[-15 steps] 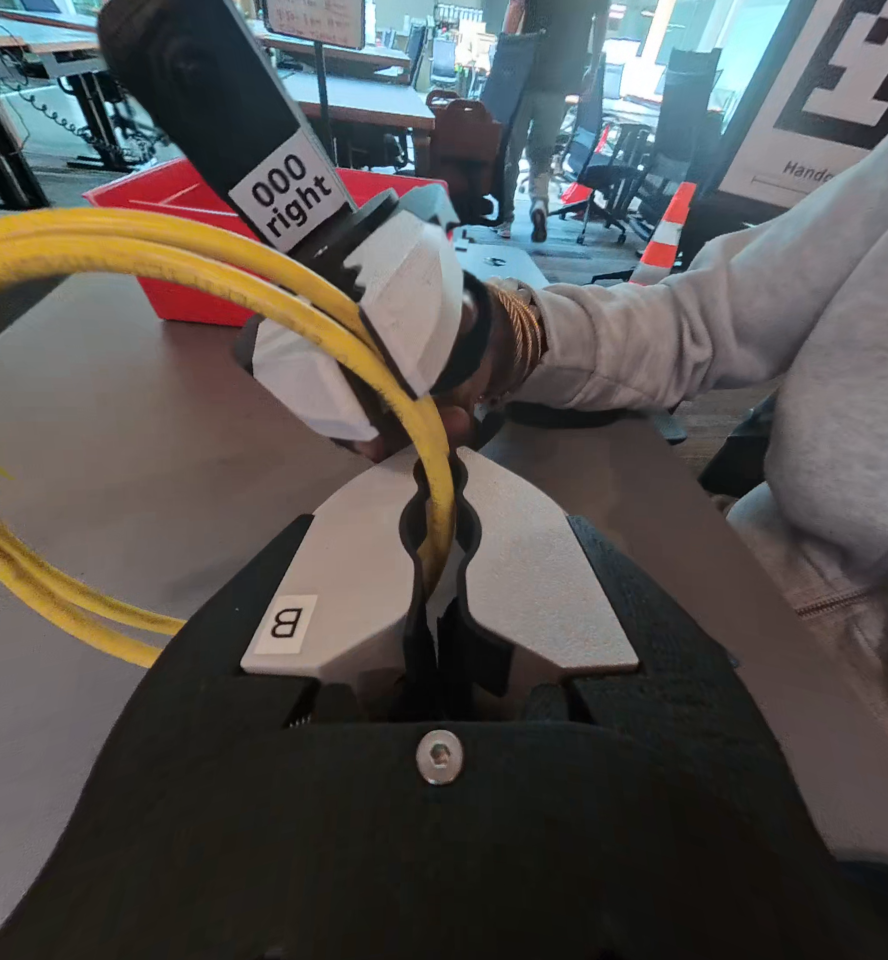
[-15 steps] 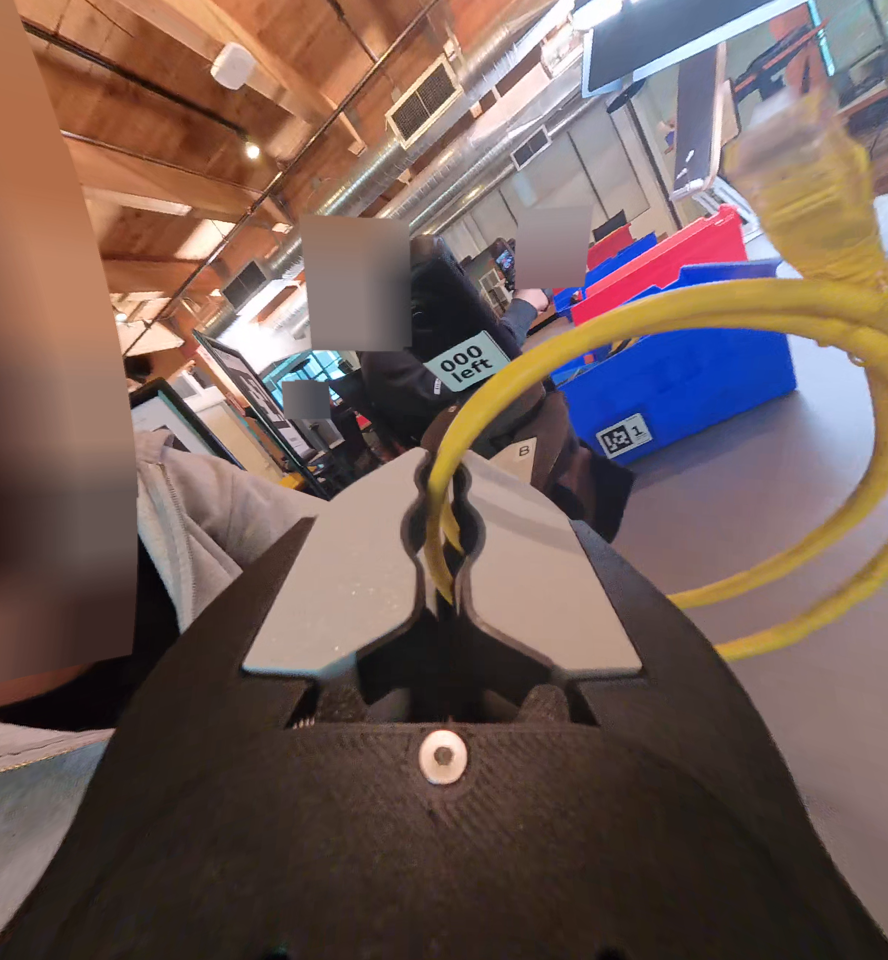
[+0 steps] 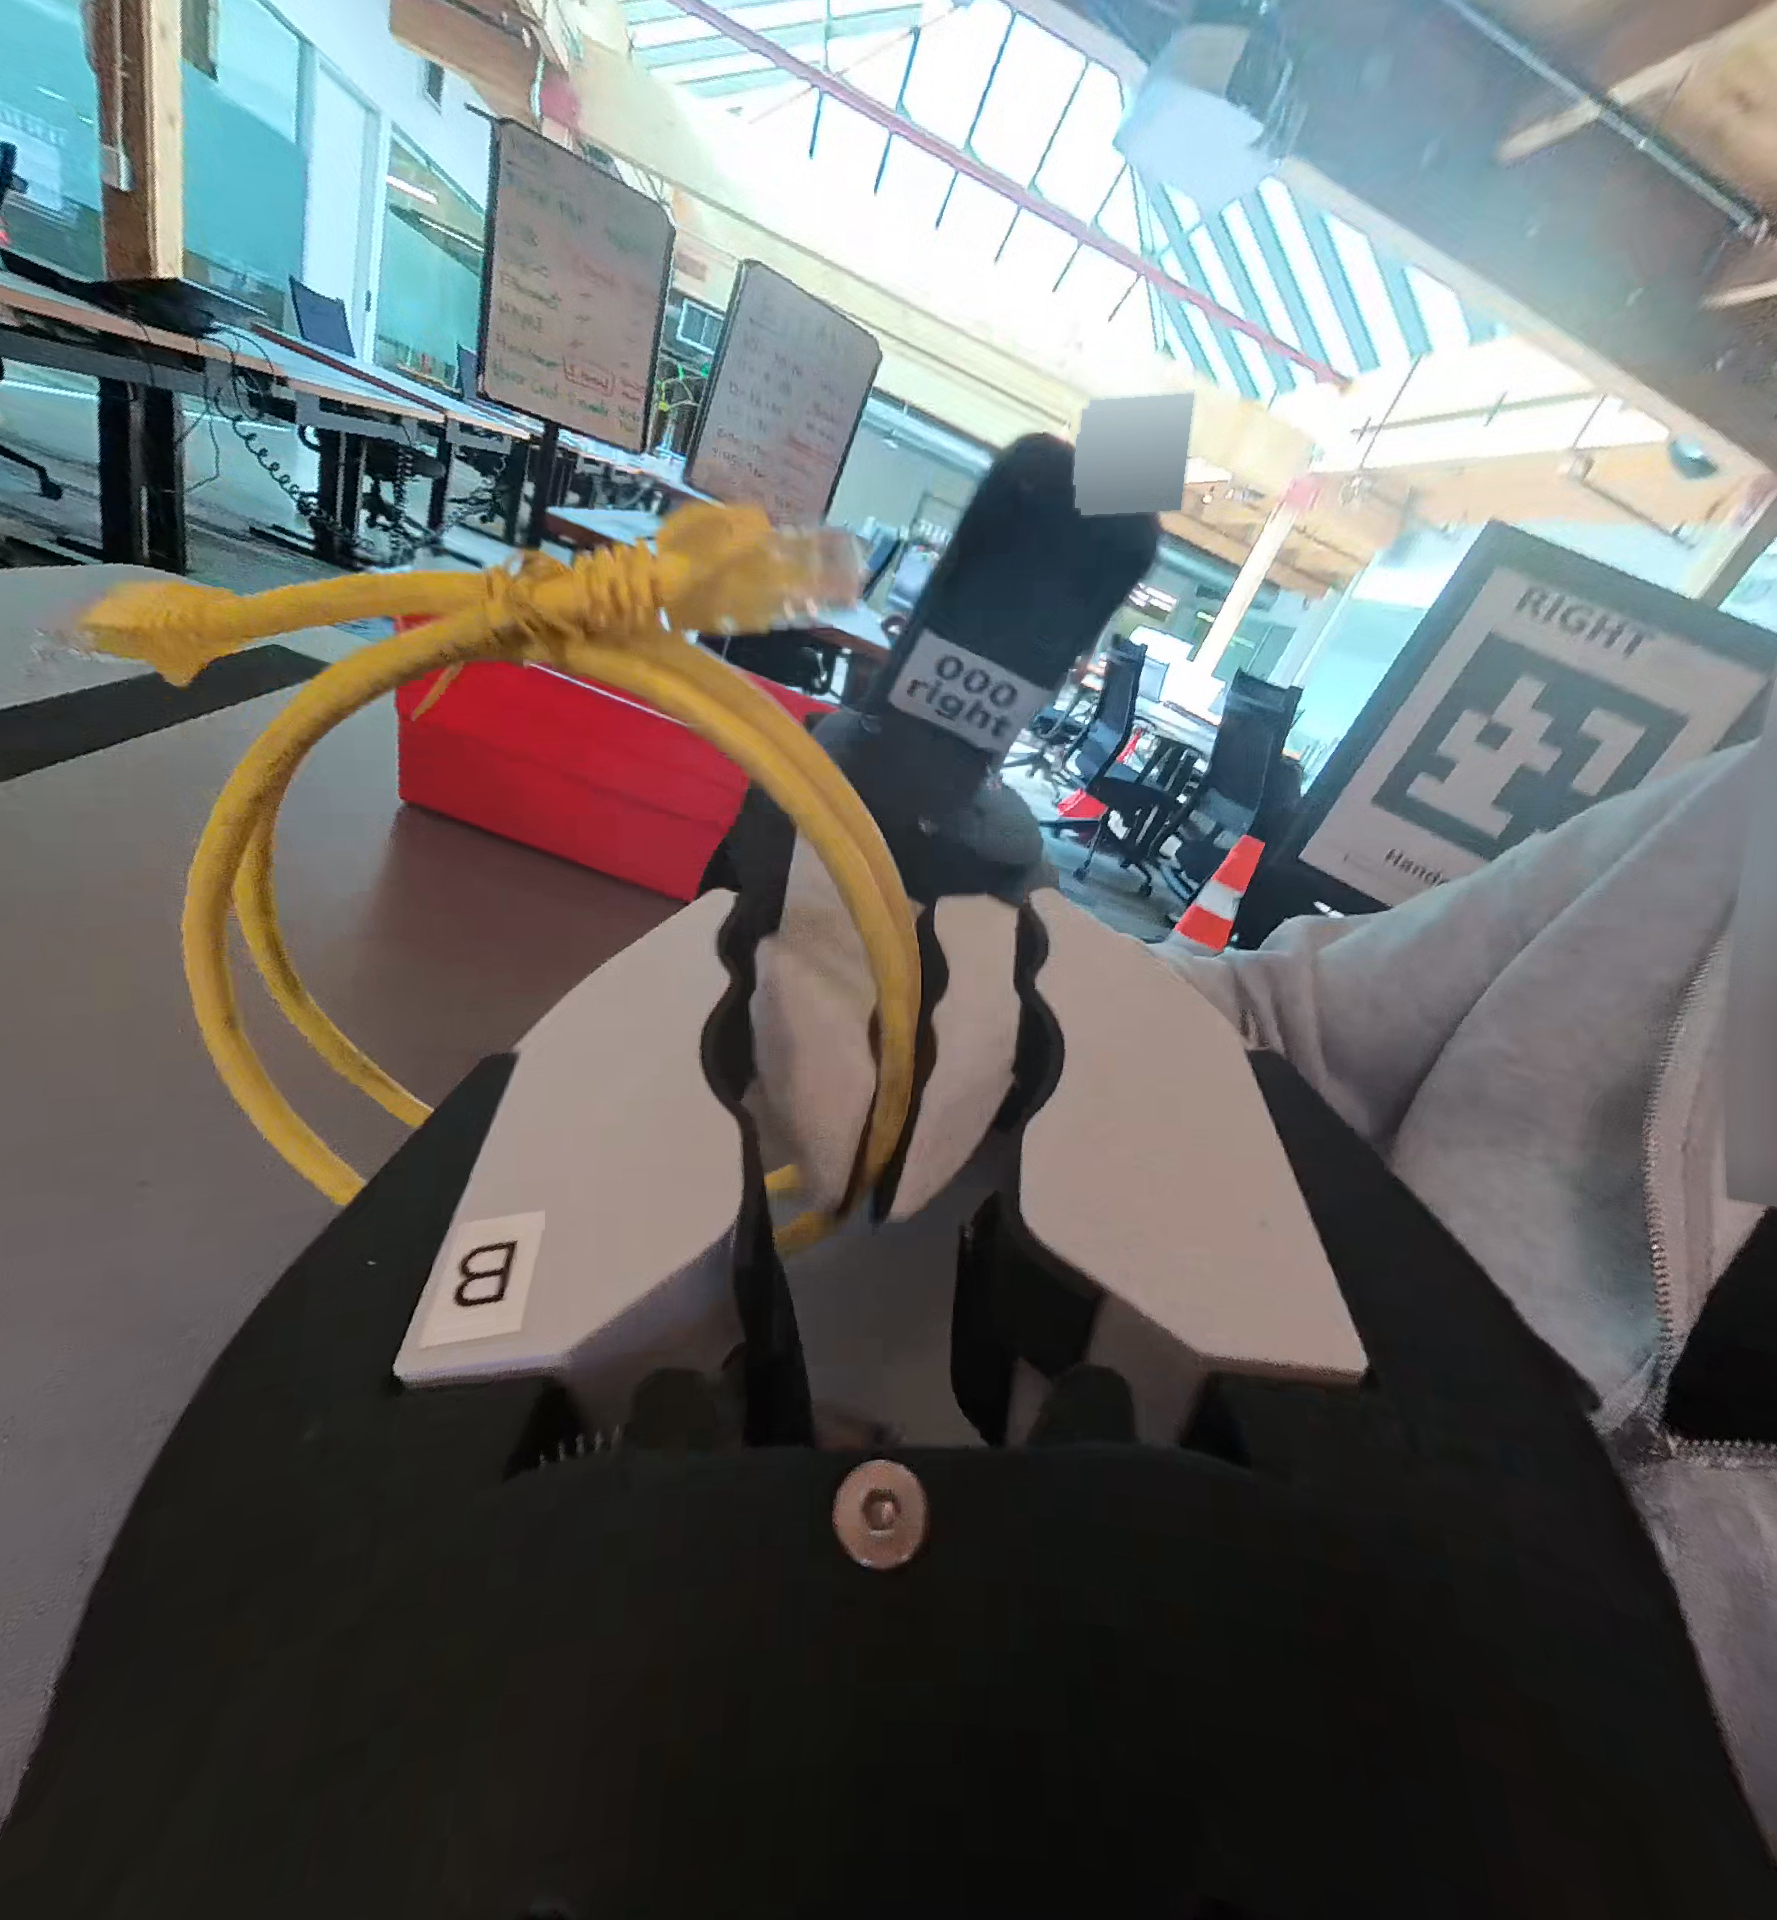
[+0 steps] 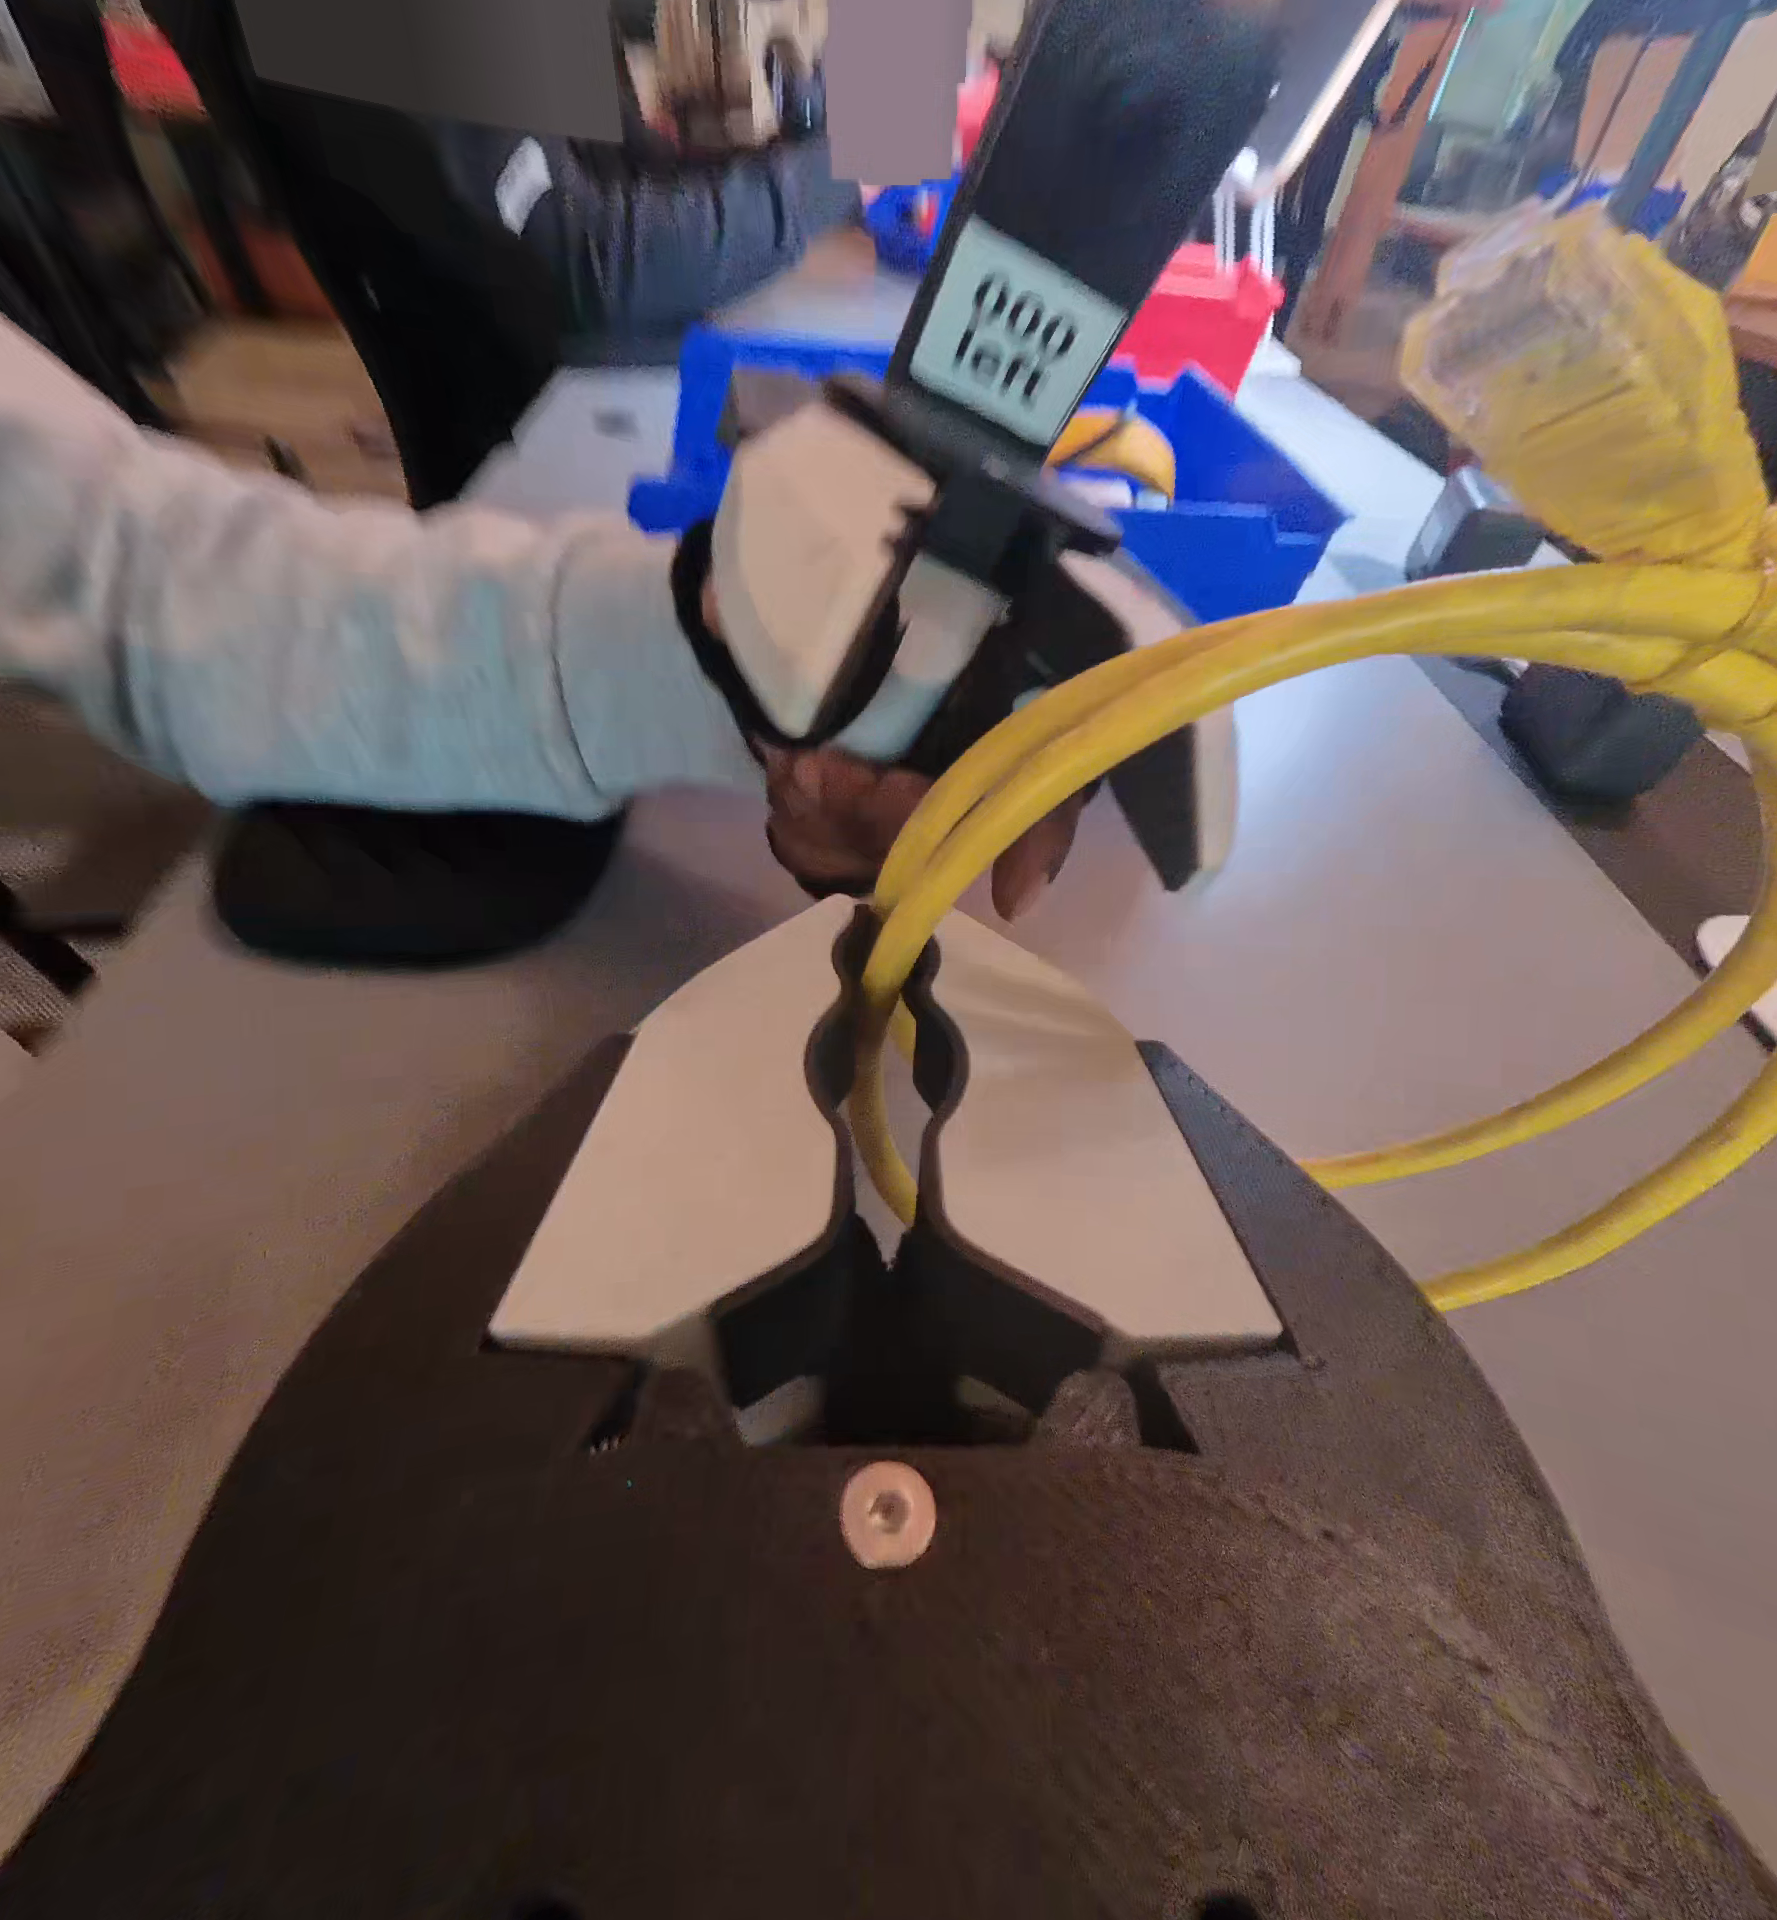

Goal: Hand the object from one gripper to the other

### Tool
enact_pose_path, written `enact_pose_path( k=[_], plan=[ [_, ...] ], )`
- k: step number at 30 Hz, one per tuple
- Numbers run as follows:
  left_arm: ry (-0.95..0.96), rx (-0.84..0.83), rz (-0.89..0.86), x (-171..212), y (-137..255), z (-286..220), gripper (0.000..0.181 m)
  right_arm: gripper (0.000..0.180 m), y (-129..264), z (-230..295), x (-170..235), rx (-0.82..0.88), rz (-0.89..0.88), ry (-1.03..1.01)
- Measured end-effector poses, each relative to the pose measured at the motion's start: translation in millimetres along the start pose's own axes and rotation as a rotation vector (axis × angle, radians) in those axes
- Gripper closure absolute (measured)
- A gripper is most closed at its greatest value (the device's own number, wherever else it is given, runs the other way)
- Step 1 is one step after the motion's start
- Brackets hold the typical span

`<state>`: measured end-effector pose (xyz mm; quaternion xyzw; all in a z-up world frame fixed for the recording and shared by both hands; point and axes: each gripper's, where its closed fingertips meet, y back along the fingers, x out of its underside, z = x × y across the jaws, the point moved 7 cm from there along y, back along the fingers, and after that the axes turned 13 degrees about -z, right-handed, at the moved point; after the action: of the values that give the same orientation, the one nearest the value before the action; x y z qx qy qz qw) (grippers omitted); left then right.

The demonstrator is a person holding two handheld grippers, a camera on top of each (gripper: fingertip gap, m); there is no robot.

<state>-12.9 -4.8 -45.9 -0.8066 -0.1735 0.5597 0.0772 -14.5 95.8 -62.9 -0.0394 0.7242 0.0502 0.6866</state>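
At the bottom centre of its own view the right gripper (image 4: 889, 997) is clenched on the coiled yellow network cable (image 4: 1227, 665), whose loop fills the frame's right half, while farther off the left gripper (image 3: 879, 1029) stands released, so the handover looks essentially done.

Grey desk (image 3: 136, 987) stretches out flat, a dark band crossing its far-left corner. A red bin (image 3: 562, 769) sits on it at the far side. In the right wrist view the desk (image 4: 1383, 935) carries a blue bin (image 4: 1227, 520) at the back.
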Motion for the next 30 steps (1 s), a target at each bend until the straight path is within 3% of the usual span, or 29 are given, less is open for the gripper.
enact_pose_path(
  k=[2,3,7,9,12,15,19,22,24,26,30],
  plan=[
    [0.027,-0.002,-0.010,1,-2,1,0.149,0.174,-6,4,9,0.003,0.106,0.082],
    [0.032,-0.017,-0.006,2,-2,2,0.165,0.174,-9,6,12,-0.003,0.131,0.102],
    [-0.010,0.027,0.006,2,-2,-2,0.172,0.171,-10,7,13,-0.024,0.102,0.057],
    [-0.113,0.021,0.043,4,-1,-3,0.175,0.135,-4,6,10,-0.079,0.036,-0.083],
    [-0.297,0.020,0.131,11,0,-5,0.175,0.115,10,-6,-4,-0.180,-0.151,-0.427],
    [-0.403,0.008,0.222,21,-3,-4,0.175,0.117,22,-23,-14,-0.175,-0.385,-0.714],
    [-0.495,-0.010,0.358,37,-7,-2,0.175,0.135,19,-23,-16,-0.199,-0.473,-0.845],
    [-0.458,0.003,0.350,40,-8,-3,0.172,0.152,16,-20,-12,-0.172,-0.436,-0.773],
    [-0.303,0.072,0.234,30,-8,-9,0.142,0.164,16,-18,-12,-0.157,-0.373,-0.674],
    [-0.126,0.123,0.186,22,-4,-10,0.124,0.164,15,-15,-12,-0.115,-0.306,-0.501],
    [0.011,0.139,0.124,18,-2,-8,0.118,0.164,12,-4,-15,-0.084,-0.213,-0.207]
  ],
)
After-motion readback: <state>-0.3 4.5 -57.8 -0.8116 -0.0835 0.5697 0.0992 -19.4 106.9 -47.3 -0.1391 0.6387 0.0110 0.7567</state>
